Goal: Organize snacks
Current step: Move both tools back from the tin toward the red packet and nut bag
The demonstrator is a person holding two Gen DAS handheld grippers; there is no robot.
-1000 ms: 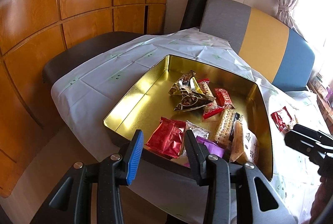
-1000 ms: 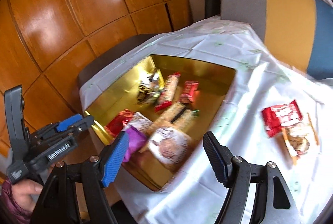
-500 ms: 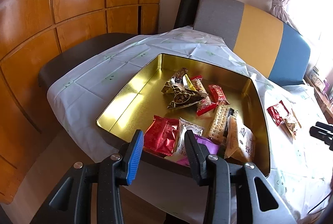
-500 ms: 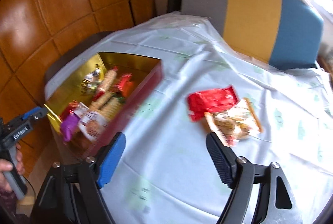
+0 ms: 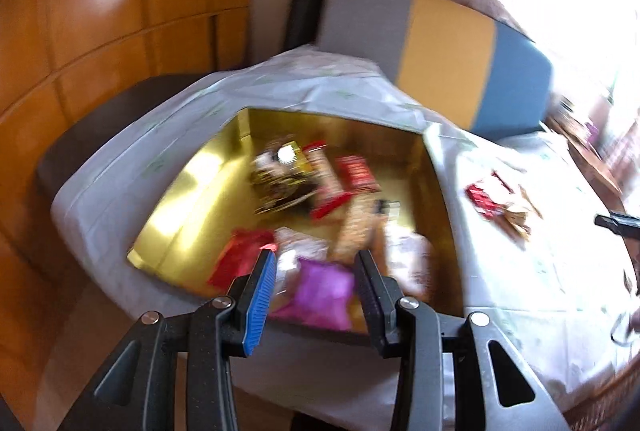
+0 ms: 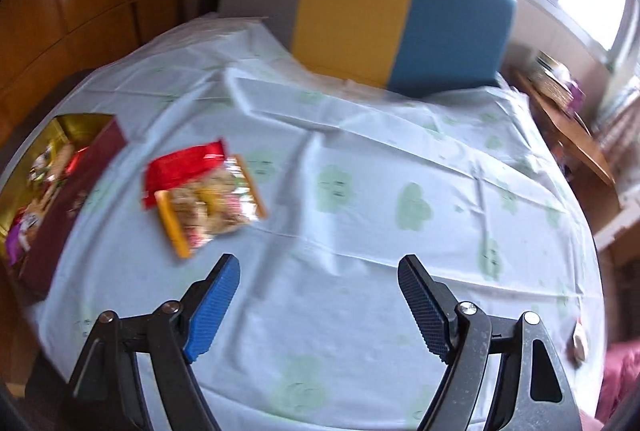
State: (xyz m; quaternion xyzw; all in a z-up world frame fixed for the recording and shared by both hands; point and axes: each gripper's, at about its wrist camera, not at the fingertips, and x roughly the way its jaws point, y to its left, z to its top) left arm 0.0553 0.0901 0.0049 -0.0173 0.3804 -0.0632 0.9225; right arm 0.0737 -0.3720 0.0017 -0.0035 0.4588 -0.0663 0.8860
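A gold tin box (image 5: 192, 187) on the table holds several wrapped snacks, among them a purple packet (image 5: 320, 291) and a red packet (image 5: 240, 263) at its near edge. My left gripper (image 5: 316, 263) is open and empty, just before that near edge. Two snacks lie loose on the tablecloth: a red packet (image 6: 184, 163) and a clear orange-edged cookie packet (image 6: 212, 207), touching each other; they also show in the left wrist view (image 5: 500, 207). My right gripper (image 6: 320, 271) is open and empty, above the cloth to the right of these two. The tin's dark red side (image 6: 68, 199) shows at left.
The table wears a white cloth with green prints (image 6: 400, 171). A grey, yellow and blue chair back (image 6: 360, 3) stands behind it. Wood panelling (image 5: 100, 31) is at left. A dark seat (image 5: 120, 119) sits beside the table. A wooden shelf (image 6: 568, 119) is at right.
Both views have swung right. The right gripper has moved past the tin and over the open cloth near the two loose snacks. The left gripper has come closer to the tin.
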